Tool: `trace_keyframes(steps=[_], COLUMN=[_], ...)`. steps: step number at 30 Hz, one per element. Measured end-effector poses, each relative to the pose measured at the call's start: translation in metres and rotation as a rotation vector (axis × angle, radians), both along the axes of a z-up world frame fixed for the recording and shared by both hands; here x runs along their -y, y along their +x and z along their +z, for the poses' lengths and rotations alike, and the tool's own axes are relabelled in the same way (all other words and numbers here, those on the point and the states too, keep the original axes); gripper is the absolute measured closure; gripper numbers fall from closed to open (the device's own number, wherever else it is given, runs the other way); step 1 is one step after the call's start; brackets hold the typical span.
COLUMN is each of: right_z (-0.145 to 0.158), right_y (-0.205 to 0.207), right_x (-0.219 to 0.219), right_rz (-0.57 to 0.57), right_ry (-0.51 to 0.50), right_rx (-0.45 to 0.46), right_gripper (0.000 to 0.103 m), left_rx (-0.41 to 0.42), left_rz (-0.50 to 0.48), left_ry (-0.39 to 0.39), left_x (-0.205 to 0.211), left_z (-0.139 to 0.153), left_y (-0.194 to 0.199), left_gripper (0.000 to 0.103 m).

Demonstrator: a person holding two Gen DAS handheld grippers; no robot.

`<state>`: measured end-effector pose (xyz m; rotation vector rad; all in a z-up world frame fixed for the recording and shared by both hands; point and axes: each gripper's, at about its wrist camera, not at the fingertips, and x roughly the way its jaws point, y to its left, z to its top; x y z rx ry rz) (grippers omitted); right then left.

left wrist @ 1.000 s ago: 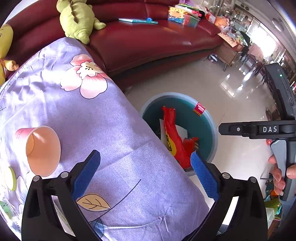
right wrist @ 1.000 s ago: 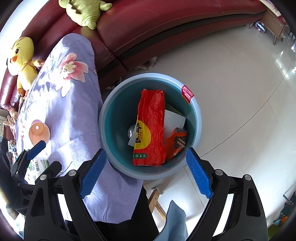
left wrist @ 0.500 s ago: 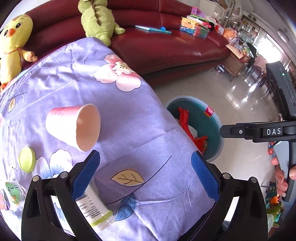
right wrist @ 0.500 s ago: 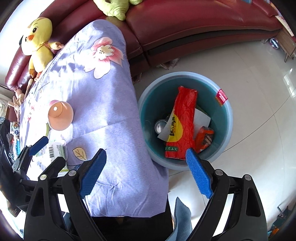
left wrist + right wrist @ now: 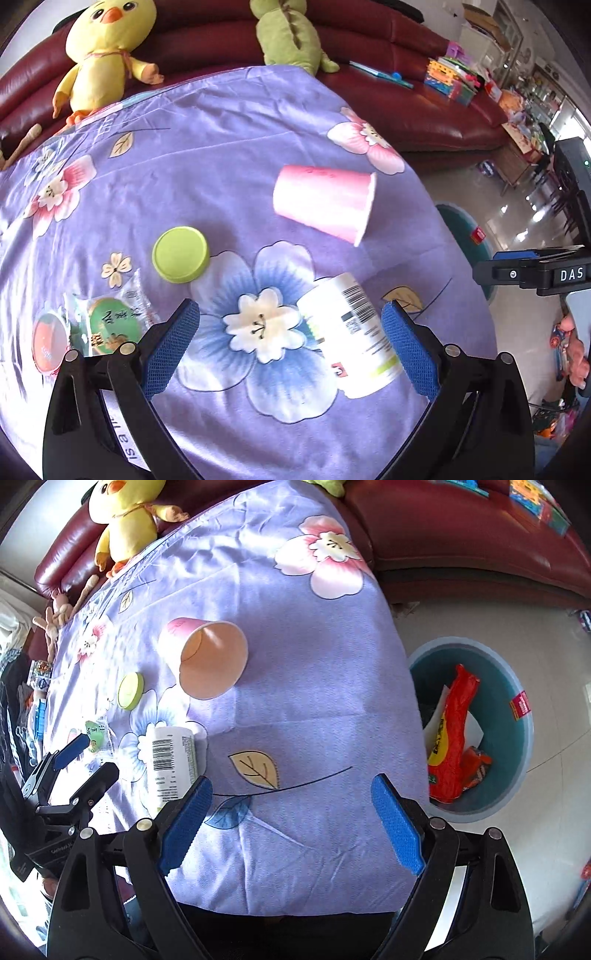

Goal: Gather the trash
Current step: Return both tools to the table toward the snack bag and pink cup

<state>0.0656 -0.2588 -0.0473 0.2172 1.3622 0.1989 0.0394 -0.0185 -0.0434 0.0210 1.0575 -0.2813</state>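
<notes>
On the purple flowered tablecloth [image 5: 229, 155] lie a pink paper cup [image 5: 325, 203] on its side, a white bottle [image 5: 351, 332] with a barcode, a green lid [image 5: 181, 254] and a green snack wrapper [image 5: 110, 325]. My left gripper [image 5: 291, 347] is open and empty, with the bottle beside its right finger. My right gripper [image 5: 291, 823] is open and empty above the table's near edge; the cup [image 5: 207, 657] and bottle [image 5: 170, 764] lie ahead on its left. The teal trash bin [image 5: 517, 738] on the floor holds a red wrapper [image 5: 450, 731].
A red sofa [image 5: 406, 103] behind the table carries a yellow duck plush [image 5: 99, 48], a green plush [image 5: 288, 33] and toys. The bin stands right of the table on a shiny tiled floor [image 5: 498, 620]. The right gripper's tool [image 5: 535, 273] shows in the left wrist view.
Both grippers have swung left from over the bin to over the table. The bottle, lid and wrapper have come into the left view. Both stay open and empty.
</notes>
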Motion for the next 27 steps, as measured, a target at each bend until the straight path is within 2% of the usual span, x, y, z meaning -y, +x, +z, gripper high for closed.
trace_keyframes(steps=[7, 11, 19, 27], right_z=[-0.004, -0.009, -0.03, -0.039], right_y=[0.009, 0.015, 0.02, 0.021], right_x=[-0.055, -0.082, -0.123, -0.129], right_rz=[0.086, 0.126, 0.181, 0.188], right_ry=[0.012, 0.014, 0.018, 0.02], right_rx=[-0.021, -0.038, -0.072, -0.094], right_gripper=[0.019, 0.019, 0.019, 0.019], left_rx=[-0.045, -0.065, -0.095, -0.089], left_rz=[0.13, 0.185, 0.239, 0.235], left_ry=[-0.006, -0.025, -0.084, -0.128], left_x=[-0.079, -0.109, -0.134, -0.132], left_z=[-0.019, -0.029, -0.044, -0.047], left_y=[-0.02, -0.029, -0.027, -0.019], left_gripper=[0.004, 0.004, 0.004, 0.004])
